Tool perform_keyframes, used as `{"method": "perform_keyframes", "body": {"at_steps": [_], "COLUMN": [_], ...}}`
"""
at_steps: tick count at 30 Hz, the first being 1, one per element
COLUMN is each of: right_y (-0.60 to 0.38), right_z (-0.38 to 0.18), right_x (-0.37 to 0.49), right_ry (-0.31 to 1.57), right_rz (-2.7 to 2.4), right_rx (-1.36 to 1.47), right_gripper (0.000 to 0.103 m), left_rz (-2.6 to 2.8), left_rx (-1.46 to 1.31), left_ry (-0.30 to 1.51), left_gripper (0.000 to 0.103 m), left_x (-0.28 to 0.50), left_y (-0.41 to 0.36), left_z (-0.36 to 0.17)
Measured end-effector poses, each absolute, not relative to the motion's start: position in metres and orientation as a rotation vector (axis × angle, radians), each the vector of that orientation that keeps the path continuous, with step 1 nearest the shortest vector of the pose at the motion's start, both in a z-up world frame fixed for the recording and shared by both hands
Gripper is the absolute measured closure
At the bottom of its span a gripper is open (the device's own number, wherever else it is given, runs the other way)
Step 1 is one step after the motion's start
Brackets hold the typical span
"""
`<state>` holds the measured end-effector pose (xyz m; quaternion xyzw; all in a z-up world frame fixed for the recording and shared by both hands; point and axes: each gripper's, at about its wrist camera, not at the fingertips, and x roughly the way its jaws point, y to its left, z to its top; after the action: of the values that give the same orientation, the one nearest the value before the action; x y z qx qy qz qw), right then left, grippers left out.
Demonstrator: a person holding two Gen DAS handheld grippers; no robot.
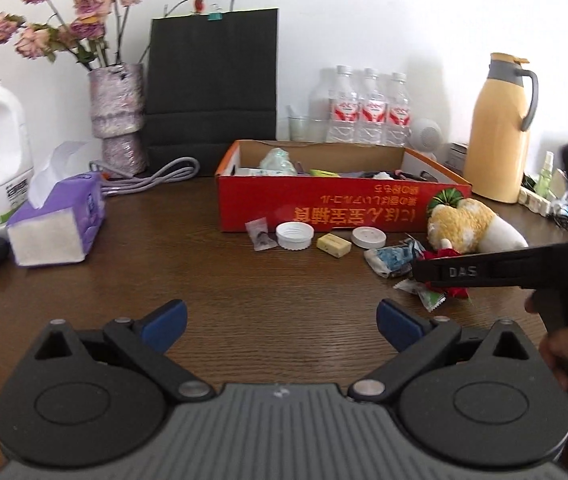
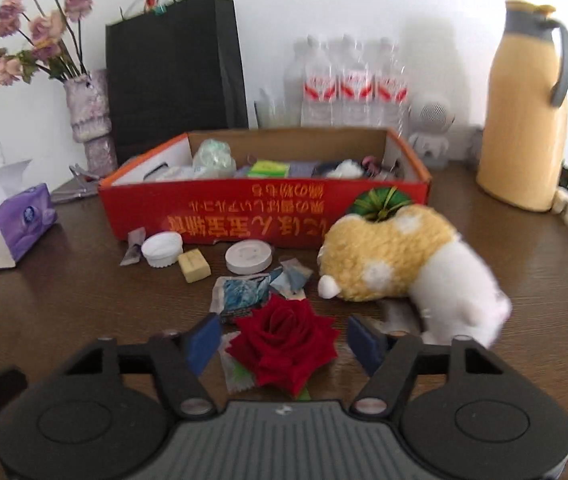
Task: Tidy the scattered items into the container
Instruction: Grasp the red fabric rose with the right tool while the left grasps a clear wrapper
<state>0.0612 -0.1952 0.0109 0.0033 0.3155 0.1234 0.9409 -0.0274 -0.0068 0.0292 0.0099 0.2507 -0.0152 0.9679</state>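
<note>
Both grippers spread: right gripper (image 2: 284, 344) straddles the red rose (image 2: 284, 344), left gripper (image 1: 281, 326) over bare table (image 1: 203, 280)

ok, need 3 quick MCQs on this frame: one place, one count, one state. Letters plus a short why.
1. Where is the red rose?
A) in the red box
B) on the table between the right tongs' pads
C) in the vase

2. How many labelled water bottles stand behind the red box?
A) one
B) three
C) five

3. The left tongs are:
A) open, nothing between them
B) shut on the plush toy
C) shut on the tissue pack

Answers: 1 B, rose lies between the blue pads; 2 B, three red labels; 3 A, pads wide apart over bare table.
</note>
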Motion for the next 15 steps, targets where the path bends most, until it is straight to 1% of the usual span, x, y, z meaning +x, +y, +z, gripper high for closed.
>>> {"method": "perform_keyframes", "body": {"at_steps": [1, 2, 3, 6, 7, 9, 10, 14, 15], "right_y": [-0.196, -0.199, -0.204, -0.233, -0.242, -0.258, -0.265, -0.273, -0.274], "right_z": [0.010, 0.012, 0.016, 0.033, 0.037, 0.041, 0.041, 0.041, 0.041], "right_x": [0.062, 0.060, 0.055, 0.037, 0.032, 0.023, 0.017, -0.003, -0.004], "right_ry": [0.645, 0.638, 0.623, 0.545, 0.532, 0.537, 0.534, 0.530, 0.539], "right_rz": [0.252, 0.251, 0.255, 0.285, 0.287, 0.267, 0.262, 0.194, 0.182], "right_rx": [0.007, 0.019, 0.046, 0.179, 0.210, 0.263, 0.283, 0.218, 0.218], "right_gripper": [0.058, 0.064, 0.068, 0.068, 0.068, 0.068, 0.068, 0.068, 0.068], "left_rz": [-0.039, -0.052, -0.071, -0.172, -0.218, -0.298, -0.320, -0.364, -0.374], "left_rx": [0.030, 0.039, 0.047, 0.065, 0.068, 0.072, 0.072, 0.029, 0.014], "left_ry": [0.507, 0.506, 0.506, 0.517, 0.520, 0.555, 0.583, 0.684, 0.706], "left_gripper": [0.000, 0.000, 0.000, 0.004, 0.010, 0.016, 0.016, 0.020, 0.028], "left_x": [-0.026, -0.024, -0.022, -0.008, -0.002, 0.014, 0.023, 0.053, 0.057], "left_y": [-0.008, -0.011, -0.014, -0.028, -0.034, -0.048, -0.056, -0.087, -0.094], "left_z": [0.029, 0.028, 0.029, 0.031, 0.030, 0.027, 0.025, 0.016, 0.014]}}
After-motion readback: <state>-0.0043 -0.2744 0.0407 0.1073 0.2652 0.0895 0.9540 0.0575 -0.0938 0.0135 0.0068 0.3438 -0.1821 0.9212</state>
